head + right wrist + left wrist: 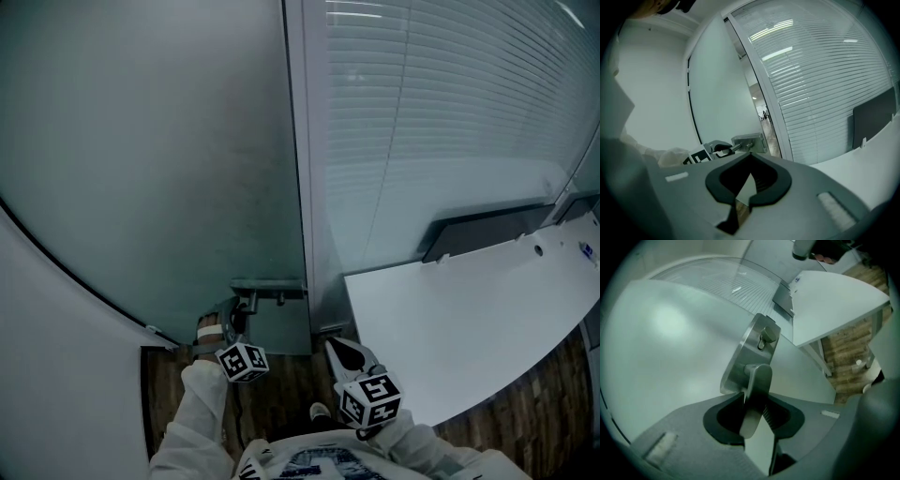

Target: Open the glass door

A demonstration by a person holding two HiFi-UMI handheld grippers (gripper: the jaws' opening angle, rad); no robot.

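The frosted glass door fills the left of the head view, with a steel lock plate at its right edge. My left gripper is shut on the steel lever handle, which runs between the jaws from the lock plate. In the right gripper view a narrow gap shows between the door's edge and the frame, with a corridor beyond. My right gripper hangs to the right of the handle, apart from the door. Its jaws are shut with nothing in them.
A glass partition with white blinds stands right of the door frame. A white desk with a dark monitor lies close on the right. A white wall is at the left, over wood floor.
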